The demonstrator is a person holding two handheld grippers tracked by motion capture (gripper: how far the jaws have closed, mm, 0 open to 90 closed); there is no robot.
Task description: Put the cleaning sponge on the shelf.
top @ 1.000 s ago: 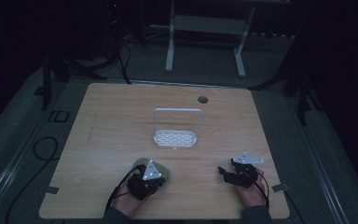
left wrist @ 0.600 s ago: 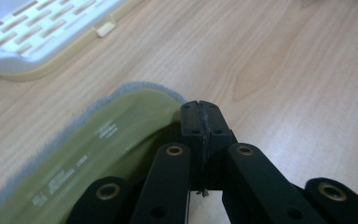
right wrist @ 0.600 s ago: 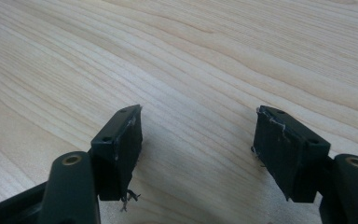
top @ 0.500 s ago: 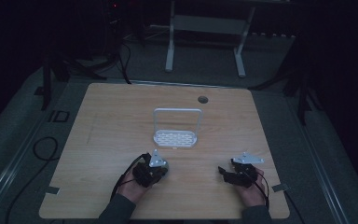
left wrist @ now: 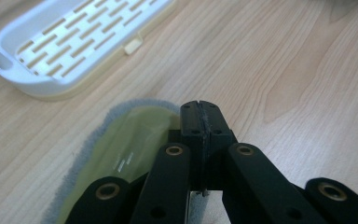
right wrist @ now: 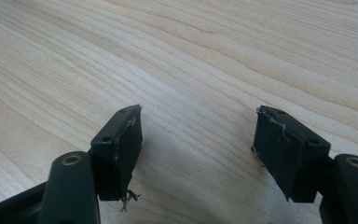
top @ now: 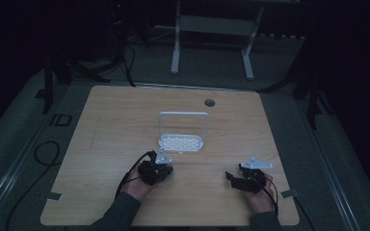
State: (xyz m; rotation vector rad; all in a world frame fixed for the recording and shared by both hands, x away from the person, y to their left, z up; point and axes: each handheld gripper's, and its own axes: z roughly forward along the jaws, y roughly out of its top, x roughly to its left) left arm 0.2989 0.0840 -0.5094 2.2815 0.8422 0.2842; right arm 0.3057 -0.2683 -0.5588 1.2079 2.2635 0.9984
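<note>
The left gripper (left wrist: 200, 108) is sitting with its jaws clenched tight together over the near left part of the wooden table (top: 115, 125), its tips lying over the right edge of a flat yellow-green pad with a grey fuzzy rim (left wrist: 126, 149); whether it is pinching that pad I cannot tell. The white slotted tray (top: 181, 143) is resting just beyond, near the table's middle. The right gripper (right wrist: 198, 140) is hovering released over bare wood at the near right.
</note>
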